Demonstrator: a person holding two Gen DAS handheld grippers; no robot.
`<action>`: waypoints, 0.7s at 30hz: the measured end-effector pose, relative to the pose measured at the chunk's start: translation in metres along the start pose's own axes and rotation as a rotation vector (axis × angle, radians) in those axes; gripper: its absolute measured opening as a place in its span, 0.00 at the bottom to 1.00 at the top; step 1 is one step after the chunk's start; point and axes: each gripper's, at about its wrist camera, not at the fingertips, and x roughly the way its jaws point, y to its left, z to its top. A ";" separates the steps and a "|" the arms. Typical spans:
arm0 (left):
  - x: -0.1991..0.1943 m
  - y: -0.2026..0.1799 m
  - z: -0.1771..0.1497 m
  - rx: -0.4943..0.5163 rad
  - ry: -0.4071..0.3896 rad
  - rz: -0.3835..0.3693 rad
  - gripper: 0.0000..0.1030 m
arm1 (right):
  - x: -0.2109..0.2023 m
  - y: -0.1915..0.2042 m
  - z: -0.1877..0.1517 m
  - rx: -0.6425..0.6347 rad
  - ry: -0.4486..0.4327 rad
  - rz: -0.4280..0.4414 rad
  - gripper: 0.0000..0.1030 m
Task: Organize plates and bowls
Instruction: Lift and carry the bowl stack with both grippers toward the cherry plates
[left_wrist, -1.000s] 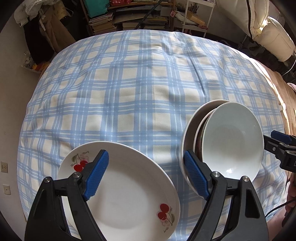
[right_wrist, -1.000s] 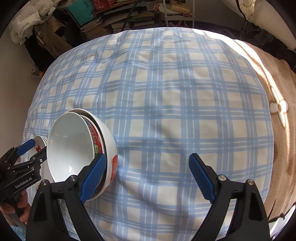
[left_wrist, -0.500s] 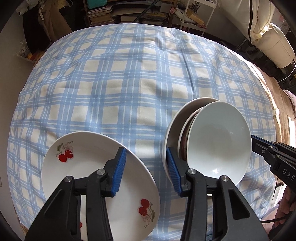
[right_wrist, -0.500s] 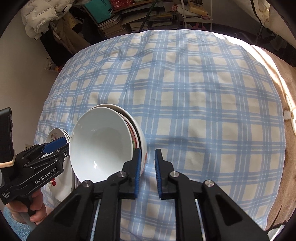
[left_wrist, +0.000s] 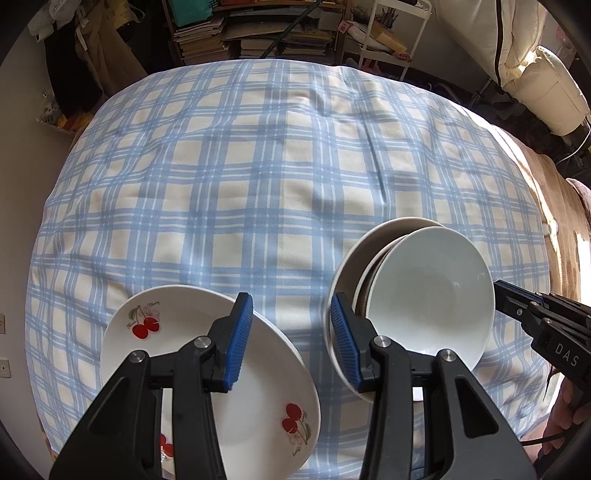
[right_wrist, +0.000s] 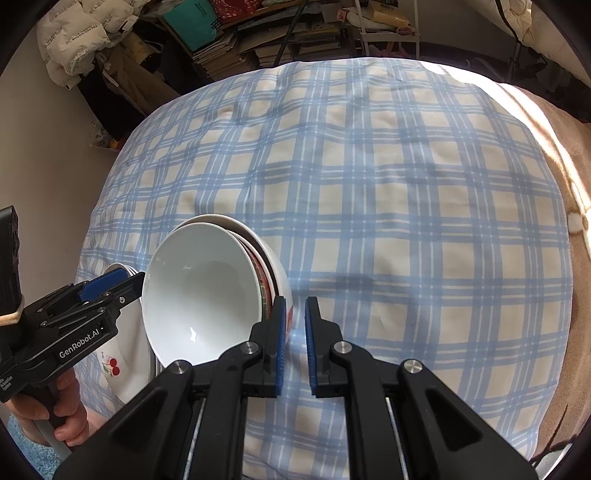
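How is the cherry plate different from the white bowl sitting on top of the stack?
The cherry plate is shallow and nearly flat, while the white bowl is deep and rounded. The plate carries red cherry prints; the bowl's inside is plain. The plate lies on the checked cloth with at most another plate under it, while the bowl is nested, tilted, in other bowls. Both are white, glossy, empty and round.

3 nested bowls (left_wrist: 428, 295), 2 cherry plates (left_wrist: 221, 369), 2 claws (left_wrist: 291, 339).
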 end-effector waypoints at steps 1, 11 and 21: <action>0.000 0.000 0.000 0.001 0.003 -0.004 0.42 | 0.000 0.000 0.000 0.000 0.000 0.000 0.10; 0.006 0.000 -0.001 -0.001 0.034 -0.031 0.42 | 0.001 0.011 -0.003 -0.049 -0.001 -0.055 0.11; 0.007 0.002 -0.001 -0.010 0.040 -0.035 0.42 | 0.003 0.011 -0.001 -0.031 0.007 -0.034 0.09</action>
